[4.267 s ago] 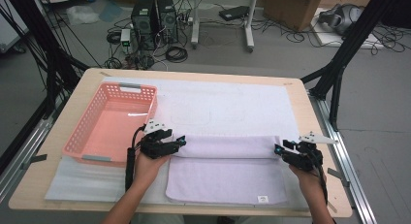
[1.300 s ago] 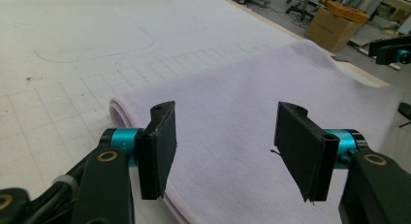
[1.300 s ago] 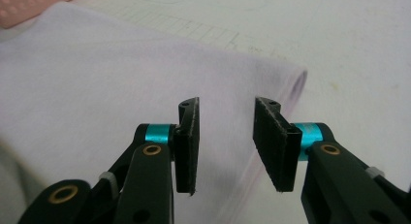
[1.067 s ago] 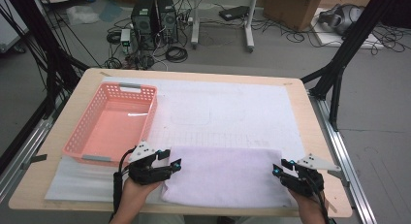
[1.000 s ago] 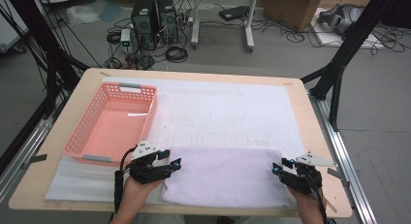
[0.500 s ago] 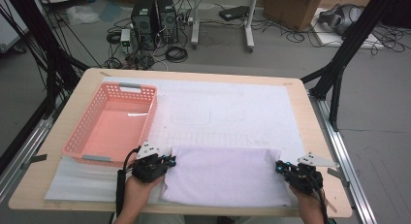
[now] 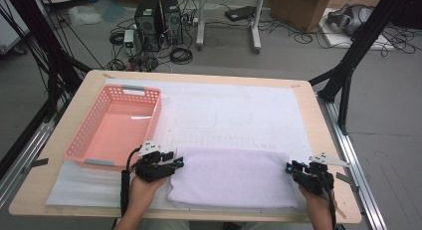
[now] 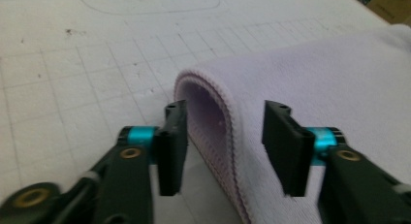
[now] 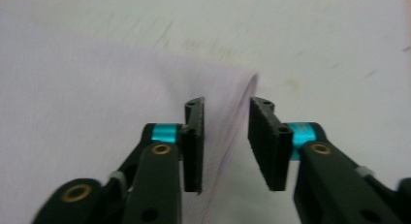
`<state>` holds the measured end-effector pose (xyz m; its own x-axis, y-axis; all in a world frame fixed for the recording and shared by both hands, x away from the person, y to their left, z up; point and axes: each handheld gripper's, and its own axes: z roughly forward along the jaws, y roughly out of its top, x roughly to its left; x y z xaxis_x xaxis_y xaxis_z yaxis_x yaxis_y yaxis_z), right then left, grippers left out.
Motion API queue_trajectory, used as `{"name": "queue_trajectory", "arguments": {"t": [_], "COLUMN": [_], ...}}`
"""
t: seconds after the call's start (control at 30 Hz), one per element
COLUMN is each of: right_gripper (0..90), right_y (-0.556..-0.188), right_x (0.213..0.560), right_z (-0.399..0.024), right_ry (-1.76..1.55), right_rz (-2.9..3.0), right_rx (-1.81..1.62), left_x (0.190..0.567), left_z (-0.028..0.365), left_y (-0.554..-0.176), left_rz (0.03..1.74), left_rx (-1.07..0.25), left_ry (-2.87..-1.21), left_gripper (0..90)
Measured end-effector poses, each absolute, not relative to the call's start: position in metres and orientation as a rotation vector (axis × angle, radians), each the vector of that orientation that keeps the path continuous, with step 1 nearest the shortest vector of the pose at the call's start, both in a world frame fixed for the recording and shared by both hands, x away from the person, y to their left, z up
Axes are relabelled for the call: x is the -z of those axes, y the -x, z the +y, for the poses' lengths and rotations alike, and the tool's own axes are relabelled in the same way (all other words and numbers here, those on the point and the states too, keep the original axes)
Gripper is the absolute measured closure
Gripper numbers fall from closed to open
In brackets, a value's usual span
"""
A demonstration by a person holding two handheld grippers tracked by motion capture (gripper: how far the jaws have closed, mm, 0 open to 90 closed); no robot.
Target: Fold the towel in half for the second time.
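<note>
A lavender towel (image 7: 231, 177) lies folded in a rectangle on the white gridded mat (image 7: 239, 110), near the table's front edge. My left gripper (image 7: 174, 163) is at its left end and my right gripper (image 7: 290, 168) at its right end. In the left gripper view the towel's rounded fold (image 8: 213, 112) stands between the parted jaws of the left gripper (image 8: 220, 146). In the right gripper view the towel's edge (image 9: 237, 103) runs between the parted jaws of the right gripper (image 9: 225, 141). Both pairs of jaws have just been opening; neither presses on the cloth.
A pink plastic basket (image 7: 156, 121) stands empty on the mat's left side, just beyond my left hand. The wooden table (image 7: 328, 140) ends close behind both hands. Black frame legs, cables and computer cases are on the floor beyond the table.
The towel, earlier half-folded with a strip on its far side, now lies folded double. Both grippers were shut on its ends half a second ago and now stand open.
</note>
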<state>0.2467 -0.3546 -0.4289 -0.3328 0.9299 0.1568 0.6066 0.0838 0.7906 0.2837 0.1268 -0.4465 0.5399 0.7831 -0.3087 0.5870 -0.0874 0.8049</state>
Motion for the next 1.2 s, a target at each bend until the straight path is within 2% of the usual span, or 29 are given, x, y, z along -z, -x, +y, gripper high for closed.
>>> {"name": "queue_trajectory", "arguments": {"t": [0.17, 0.23, 0.33, 0.4, 0.47, 0.5, 0.53, 0.57, 0.8, 0.97, 1.2], "right_gripper": [51.0, 49.2, 50.0, 54.7, 63.6, 72.5, 77.4, 79.9, 82.3, 82.3, 82.0], "right_y": [-0.269, -0.28, -0.291, -0.29, -0.289, -0.289, -0.289, -0.289, -0.296, -0.313, -0.34], "right_x": [0.424, 0.431, 0.443, 0.447, 0.45, 0.45, 0.45, 0.449, 0.443, 0.435, 0.432], "right_z": [-0.351, -0.347, -0.345, -0.347, -0.35, -0.35, -0.351, -0.351, -0.353, -0.355, -0.356], "right_ry": [-1.479, -1.461, -1.502, -1.486, -1.468, -1.479, -1.491, -1.503, -1.485, -1.471, -1.525], "right_rz": [2.04, 2.078, 2.114, 2.114, 2.118, 2.123, 2.14, 2.14, 2.049, 1.99, 1.922], "right_rx": [-1.165, -1.106, -1.048, -1.074, -1.106, -1.128, -1.159, -1.163, -1.202, -1.203, -1.158], "left_x": [0.445, 0.446, 0.452, 0.453, 0.453, 0.454, 0.453, 0.452, 0.448, 0.431, 0.422], "left_z": [0.119, 0.117, 0.115, 0.114, 0.112, 0.112, 0.109, 0.109, 0.111, 0.103, 0.094], "left_y": [-0.302, -0.308, -0.312, -0.313, -0.312, -0.312, -0.311, -0.311, -0.316, -0.336, -0.366], "left_rz": [1.18, 1.195, 1.205, 1.193, 1.179, 1.141, 1.141, 1.147, 1.187, 1.175, 1.193], "left_rx": [-0.256, -0.255, -0.23, -0.24, -0.271, -0.233, -0.252, -0.255, -0.286, -0.365, -0.393], "left_ry": [-1.813, -1.804, -1.813, -1.815, -1.843, -1.857, -1.865, -1.867, -1.767, -1.735, -1.716], "left_gripper": [40.5, 40.7, 41.2, 44.3, 55.6, 70.0, 79.3, 80.9, 82.2, 82.1, 82.0]}}
